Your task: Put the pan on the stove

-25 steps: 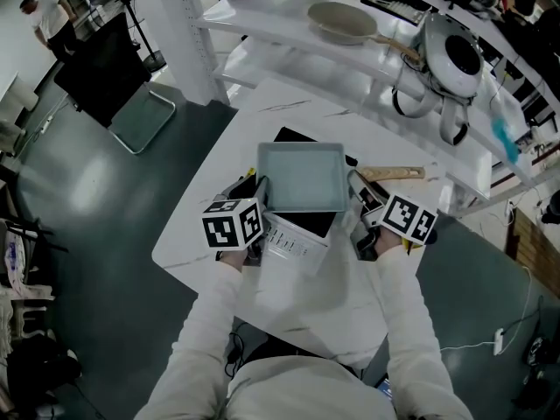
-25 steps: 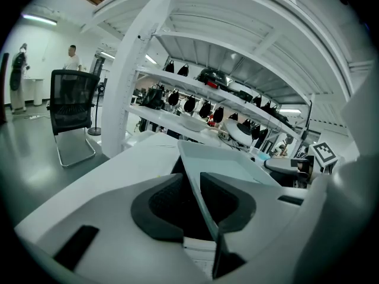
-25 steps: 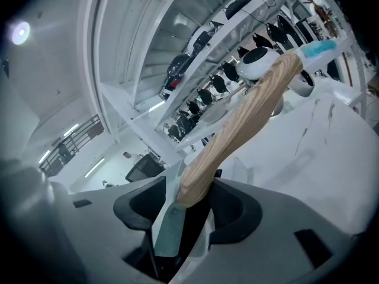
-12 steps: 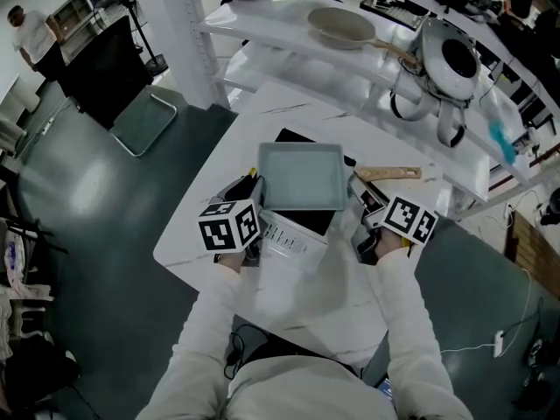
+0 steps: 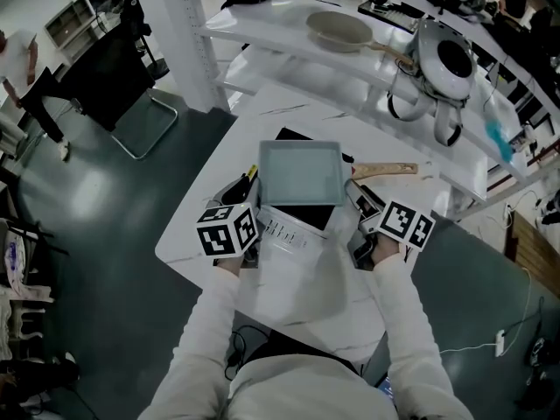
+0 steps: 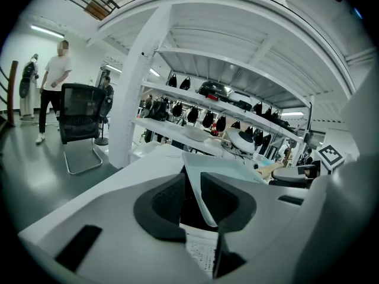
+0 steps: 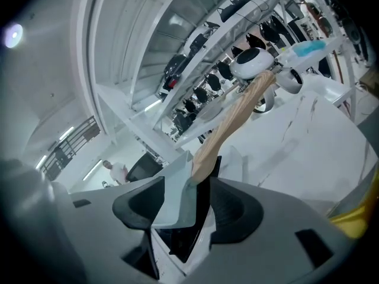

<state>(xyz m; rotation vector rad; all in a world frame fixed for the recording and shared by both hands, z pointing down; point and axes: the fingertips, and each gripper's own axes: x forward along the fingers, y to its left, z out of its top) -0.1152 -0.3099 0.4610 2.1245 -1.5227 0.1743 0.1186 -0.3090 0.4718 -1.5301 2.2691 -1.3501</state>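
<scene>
Pan [image 5: 302,175] resting on stove [image 5: 308,220], wooden handle [image 5: 385,170] extending rightward. Only the head view shows this seating; the jaw gaps are hidden there. Left gripper [image 6: 190,189] stands parted around the pan's wall. Right gripper [image 7: 190,209], jaws just opened, loosely straddles a corner. Stove largely covered.

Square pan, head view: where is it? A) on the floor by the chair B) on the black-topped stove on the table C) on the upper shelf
B: the square pan rests on the stove on the white table; the pan up on the shelf is a different one, the round pan.
</scene>
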